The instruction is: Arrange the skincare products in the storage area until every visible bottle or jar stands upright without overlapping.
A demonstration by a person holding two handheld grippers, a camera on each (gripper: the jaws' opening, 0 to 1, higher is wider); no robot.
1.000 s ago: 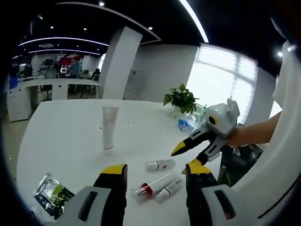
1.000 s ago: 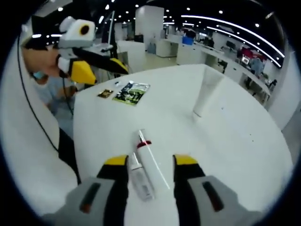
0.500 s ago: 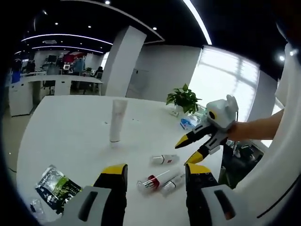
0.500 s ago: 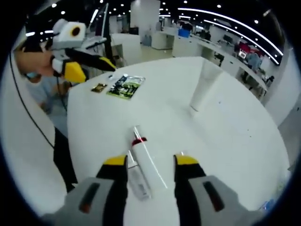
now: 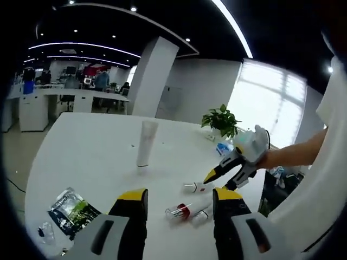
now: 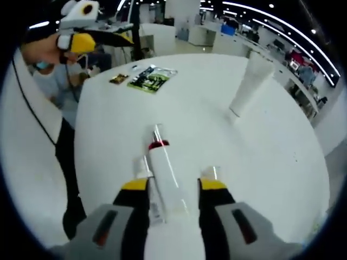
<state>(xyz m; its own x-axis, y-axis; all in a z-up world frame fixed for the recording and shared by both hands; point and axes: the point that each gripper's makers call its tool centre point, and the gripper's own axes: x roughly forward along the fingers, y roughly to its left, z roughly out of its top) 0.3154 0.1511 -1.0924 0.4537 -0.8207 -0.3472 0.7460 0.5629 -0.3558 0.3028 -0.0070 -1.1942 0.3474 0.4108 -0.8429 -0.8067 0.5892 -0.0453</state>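
Right gripper point(image 6: 172, 185) spread wide around the lying bottle point(image 6: 166, 176) on the desk point(image 6: 260, 157); left gripper point(image 5: 174, 196) hovers, released.

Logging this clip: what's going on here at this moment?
A person with a gripper in each hand is sorting skincare items on a white table. The right gripper, jaws open, straddles a lying bottle with a red collar, with two small bottles lying beside it. The left gripper hovers open. A white tube already stands upright; a green sachet lies flat.
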